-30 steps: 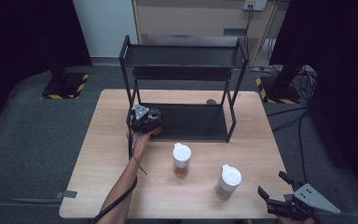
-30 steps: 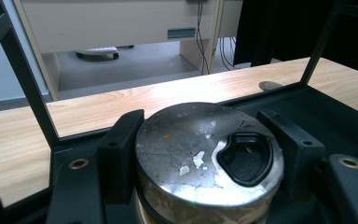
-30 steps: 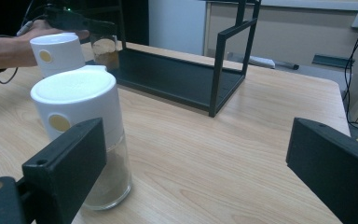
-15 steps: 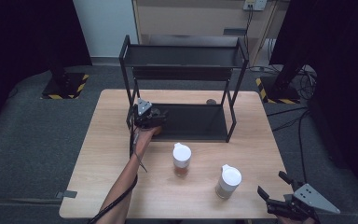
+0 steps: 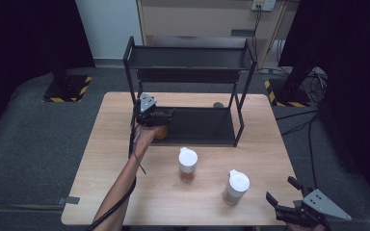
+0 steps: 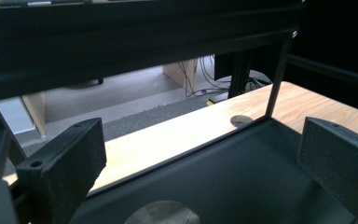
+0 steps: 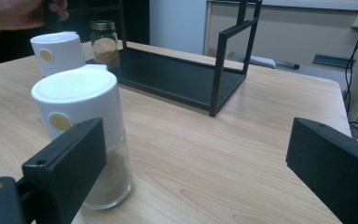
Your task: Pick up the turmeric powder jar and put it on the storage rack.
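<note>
**Jar set on the rack's bottom shelf**

Your left gripper point(image 5: 166, 117) hangs over the small jar point(image 5: 160, 132) at the front left of the rack point(image 5: 241, 103), jaws just opened wide, nothing between them, so the jar looks released. The right gripper view shows that jar's metal lid point(image 7: 102, 25). Your right gripper point(image 5: 282, 199), jaws spread and empty, waits beside the nearer white-capped bottle point(image 5: 235, 186).

Small spice jar point(image 7: 103, 43) (metal lid) stands upright on rack's bottom shelf point(image 7: 177, 77).

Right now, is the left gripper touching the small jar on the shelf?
Apart. The left gripper view shows the left gripper with open fingers above the jar lid.
</note>
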Tool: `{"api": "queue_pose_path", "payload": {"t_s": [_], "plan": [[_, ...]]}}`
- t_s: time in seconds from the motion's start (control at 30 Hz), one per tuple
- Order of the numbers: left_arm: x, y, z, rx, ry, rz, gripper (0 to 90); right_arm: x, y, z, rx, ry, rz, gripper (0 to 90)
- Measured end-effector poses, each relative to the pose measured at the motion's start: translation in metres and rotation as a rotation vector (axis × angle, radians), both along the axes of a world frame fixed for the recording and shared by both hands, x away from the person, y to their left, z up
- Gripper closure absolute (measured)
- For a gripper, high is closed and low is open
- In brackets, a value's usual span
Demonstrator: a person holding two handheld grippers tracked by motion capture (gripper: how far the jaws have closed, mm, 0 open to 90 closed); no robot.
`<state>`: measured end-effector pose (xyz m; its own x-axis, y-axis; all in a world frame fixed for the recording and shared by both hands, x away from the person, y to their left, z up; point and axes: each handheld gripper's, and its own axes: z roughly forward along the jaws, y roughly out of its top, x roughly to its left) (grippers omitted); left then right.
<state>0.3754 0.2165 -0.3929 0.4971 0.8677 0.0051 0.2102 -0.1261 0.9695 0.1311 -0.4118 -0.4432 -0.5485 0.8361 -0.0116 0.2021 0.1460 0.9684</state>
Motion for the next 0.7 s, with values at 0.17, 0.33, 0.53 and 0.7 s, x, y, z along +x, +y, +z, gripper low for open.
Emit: {"api": "queue_pose_path", "payload": {"t_s": [0.17,0.33,0.53,0.7], "plan": [[-0.006,0.006,0.018,0.000,-0.019,-0.024,0.0,0.000,0.000,0.000,-0.001,0.001,-0.001,5.2],[-0.014,0.015,0.032,-0.001,-0.027,-0.045,0.0,0.000,0.001,0.000,-0.003,0.001,-0.002,5.2],[-0.028,0.029,0.045,0.002,-0.038,-0.076,0.0,0.000,0.001,0.000,-0.004,0.002,-0.004,5.2],[-0.043,0.042,0.053,-0.013,-0.065,-0.100,0.0,0.000,0.002,0.001,-0.007,0.002,-0.004,5.1]]}}
